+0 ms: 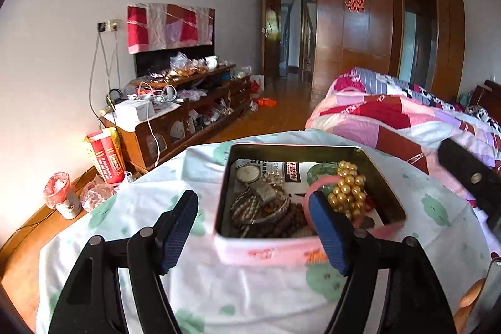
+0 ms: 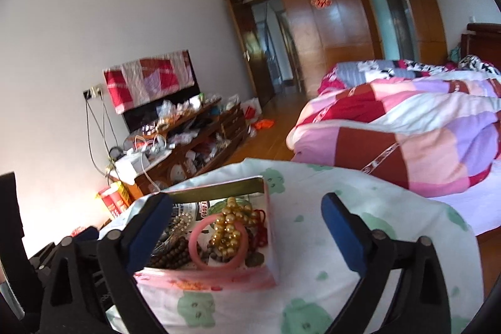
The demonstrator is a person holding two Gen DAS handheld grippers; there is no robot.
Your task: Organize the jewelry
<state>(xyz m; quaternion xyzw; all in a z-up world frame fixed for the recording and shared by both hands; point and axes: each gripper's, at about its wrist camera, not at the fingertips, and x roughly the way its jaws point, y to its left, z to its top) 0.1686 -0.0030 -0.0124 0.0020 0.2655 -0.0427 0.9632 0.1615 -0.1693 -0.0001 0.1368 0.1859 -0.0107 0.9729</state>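
Note:
An open pink tin box [image 1: 266, 252] [image 2: 272, 243] stands on a table with a white cloth with green prints [image 1: 125, 227] [image 2: 360, 208]. Inside lie a gold bead bracelet [image 1: 347, 187] [image 2: 230, 229], a pink bangle [image 1: 308, 193] [image 2: 195, 237], brown wooden beads [image 1: 288, 221] [image 2: 175, 252], a wristwatch [image 1: 249, 172] and a green bangle [image 1: 316, 172]. My left gripper [image 1: 252, 235] is open and empty in front of the box's near wall. My right gripper [image 2: 247, 237] is open and empty, its left finger over the box's left part.
A cluttered wooden TV cabinet [image 1: 188, 102] [image 2: 188, 140] stands along the left wall. A bed with a patchwork quilt [image 1: 407, 121] [image 2: 407, 127] is on the right. A red bag [image 1: 106, 155] and a small bin [image 1: 62, 196] stand on the floor at left.

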